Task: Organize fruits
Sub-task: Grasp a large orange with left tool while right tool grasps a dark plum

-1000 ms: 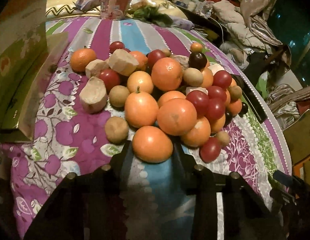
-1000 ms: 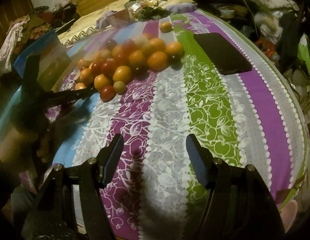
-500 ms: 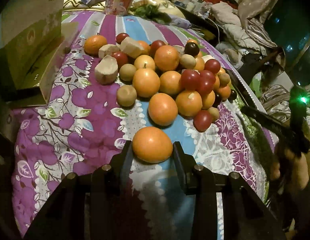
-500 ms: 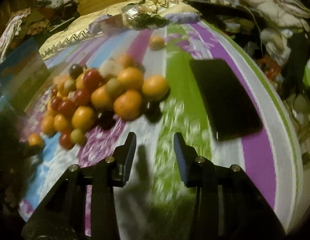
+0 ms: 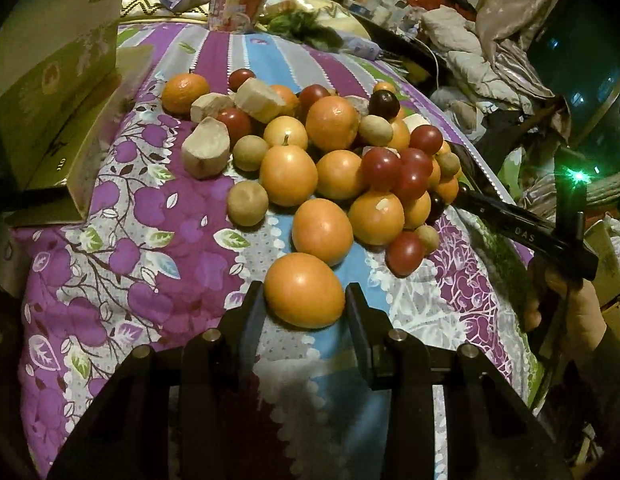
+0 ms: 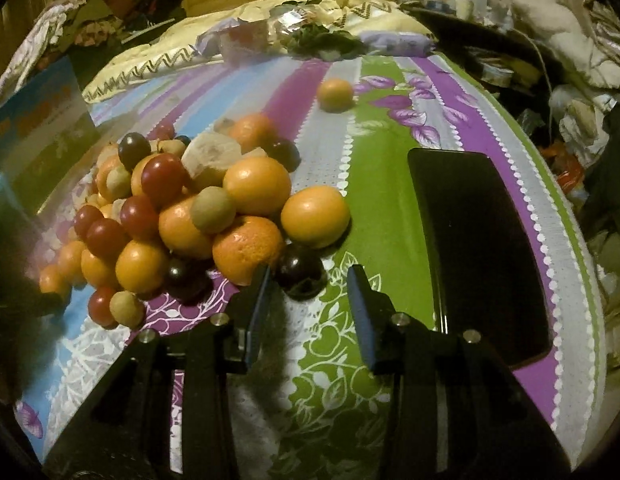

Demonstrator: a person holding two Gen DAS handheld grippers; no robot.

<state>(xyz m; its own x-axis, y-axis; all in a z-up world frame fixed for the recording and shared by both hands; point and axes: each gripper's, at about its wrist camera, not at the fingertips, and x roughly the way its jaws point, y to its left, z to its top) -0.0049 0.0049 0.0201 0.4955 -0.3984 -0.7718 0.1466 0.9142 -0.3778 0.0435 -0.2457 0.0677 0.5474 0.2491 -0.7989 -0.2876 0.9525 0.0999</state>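
A heap of fruit (image 5: 333,160) lies on the striped bedspread: oranges, red and dark plums, small brown fruits and pale cut chunks. My left gripper (image 5: 304,300) is shut on an orange (image 5: 304,294), held a little in front of the heap. In the right wrist view the same heap (image 6: 198,208) sits left of centre. My right gripper (image 6: 308,278) has narrow jaws just short of it, with a dark plum (image 6: 300,274) at the fingertips. The right pad stands clear of the plum. A hand (image 5: 565,304) carries that gripper in from the right.
A black flat slab (image 6: 477,248) lies on the bedspread right of my right gripper. One orange (image 6: 335,94) sits alone farther back. An open cardboard box (image 5: 50,120) stands left of the heap. Pillows, packets and clutter crowd the far end and the right side.
My right gripper swung left across the bedspread up to the heap, and its jaws narrowed. The left gripper drew its orange back out of the heap, then held still.
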